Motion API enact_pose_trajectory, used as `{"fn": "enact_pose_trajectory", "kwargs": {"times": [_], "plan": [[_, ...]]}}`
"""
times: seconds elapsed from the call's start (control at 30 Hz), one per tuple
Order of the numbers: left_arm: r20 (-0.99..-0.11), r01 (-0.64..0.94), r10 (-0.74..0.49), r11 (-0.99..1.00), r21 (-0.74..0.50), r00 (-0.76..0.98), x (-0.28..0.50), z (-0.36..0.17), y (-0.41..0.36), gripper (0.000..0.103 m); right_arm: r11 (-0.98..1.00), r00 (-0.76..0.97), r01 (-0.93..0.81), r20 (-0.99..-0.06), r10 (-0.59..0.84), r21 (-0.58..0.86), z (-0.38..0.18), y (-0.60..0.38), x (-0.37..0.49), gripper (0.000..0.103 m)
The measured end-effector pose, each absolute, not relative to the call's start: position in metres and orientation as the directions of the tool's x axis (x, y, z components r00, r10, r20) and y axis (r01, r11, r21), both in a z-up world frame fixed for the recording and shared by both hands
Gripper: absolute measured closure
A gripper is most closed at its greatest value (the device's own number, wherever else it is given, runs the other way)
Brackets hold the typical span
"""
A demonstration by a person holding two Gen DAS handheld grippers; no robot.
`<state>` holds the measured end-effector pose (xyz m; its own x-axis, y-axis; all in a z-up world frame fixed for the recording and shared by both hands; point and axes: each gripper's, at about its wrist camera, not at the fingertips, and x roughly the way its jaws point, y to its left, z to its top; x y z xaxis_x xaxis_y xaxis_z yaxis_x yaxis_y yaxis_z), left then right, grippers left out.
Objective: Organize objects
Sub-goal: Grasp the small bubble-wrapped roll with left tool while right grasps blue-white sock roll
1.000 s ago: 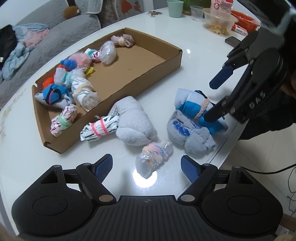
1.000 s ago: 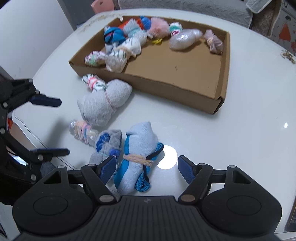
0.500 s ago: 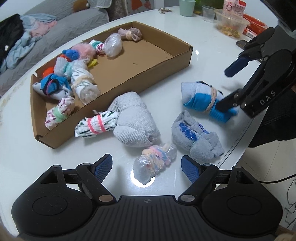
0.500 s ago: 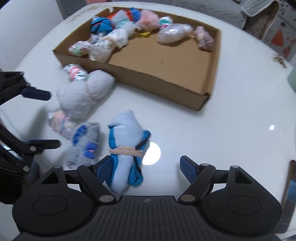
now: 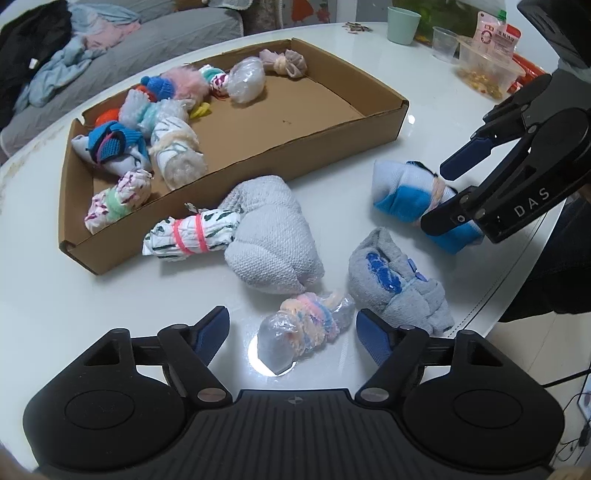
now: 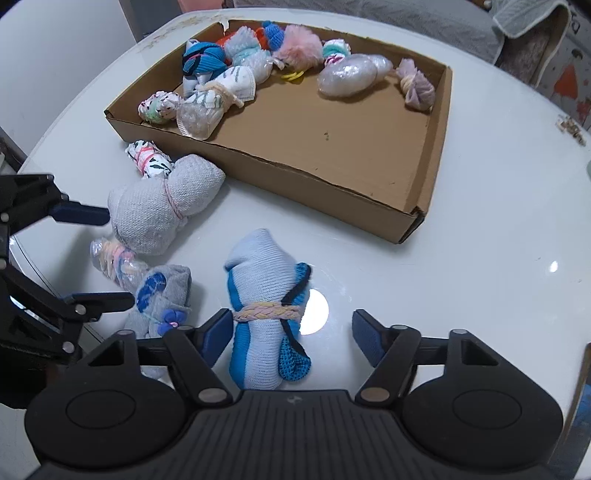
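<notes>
On the white table (image 5: 55, 295), my left gripper (image 5: 291, 334) straddles a plastic-wrapped pastel bundle (image 5: 303, 336). Its jaws are closing, with gaps still showing at both pads. My right gripper (image 6: 291, 334) stands around a blue-and-white sock bundle (image 6: 266, 295) tied with a braided band. Those jaws are closing too; the left pad is close against the bundle and the right pad is apart from it. Each view shows the other gripper: the right gripper (image 5: 448, 192) and the left gripper (image 6: 107, 256). A cardboard tray (image 5: 258, 162) (image 6: 314, 192) holds several bundles along its far side.
A grey knit bundle (image 5: 273, 236), a white patterned roll with a pink band (image 5: 188, 232) and a grey sock with blue print (image 5: 395, 280) lie beside the tray. A green cup (image 5: 402, 24) and a clear bowl (image 5: 487, 70) stand at the back. The table's edge runs close on the right.
Both pairs of jaws have narrowed. The right gripper has shifted over the blue-and-white bundle, which now sits further in between its fingers. The bundles on the table lie as before.
</notes>
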<state>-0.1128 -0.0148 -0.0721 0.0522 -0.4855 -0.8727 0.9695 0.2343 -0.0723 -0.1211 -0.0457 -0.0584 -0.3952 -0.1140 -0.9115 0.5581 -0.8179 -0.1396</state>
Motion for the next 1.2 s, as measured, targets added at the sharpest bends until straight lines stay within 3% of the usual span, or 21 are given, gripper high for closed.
{"fn": "enact_pose_trajectory", "kwargs": {"times": [0.47,0.57,0.63,0.73,0.9,1.1,1.17,1.2], "plan": [[-0.867,0.972,-0.491,0.232,-0.040,0.081,-0.121,-0.077,-0.021,0.030,-0.812,-0.381,0.562,-0.920,-0.087,-0.156,-0.066,-0.047,-0.120,0.053],[-0.869,0.970,-0.487,0.242,-0.040,0.086,-0.120,-0.078,-0.021,0.039,-0.808,-0.372,0.569,-0.924,-0.089,-0.151,-0.068,-0.048,-0.119,0.063],[-0.869,0.966,-0.488,0.253,-0.054,0.079,-0.119,-0.078,-0.021,0.051,-0.803,-0.371,0.577,-0.924,-0.091,-0.152,-0.068,-0.049,-0.118,0.065],[-0.872,0.964,-0.485,0.259,-0.067,0.070,-0.119,-0.077,-0.020,0.062,-0.802,-0.363,0.580,-0.927,-0.096,-0.144,-0.068,-0.049,-0.117,0.067],[-0.877,0.962,-0.475,0.266,-0.063,0.074,-0.117,-0.076,-0.014,0.070,-0.803,-0.360,0.580,-0.927,-0.104,-0.135,-0.067,-0.048,-0.116,0.068],[-0.887,0.954,-0.457,0.291,-0.076,0.069,-0.111,-0.077,-0.010,0.069,-0.805,-0.360,0.577,-0.927,-0.101,-0.136,-0.066,-0.044,-0.116,0.068],[-0.885,0.953,-0.460,0.294,-0.072,0.075,-0.111,-0.077,-0.009,0.066,-0.805,-0.355,0.577,-0.929,-0.100,-0.134,-0.067,-0.044,-0.116,0.068],[-0.884,0.951,-0.462,0.299,-0.073,0.077,-0.111,-0.078,-0.008,0.057,-0.805,-0.354,0.578,-0.930,-0.099,-0.134,-0.068,-0.044,-0.117,0.068]]}}
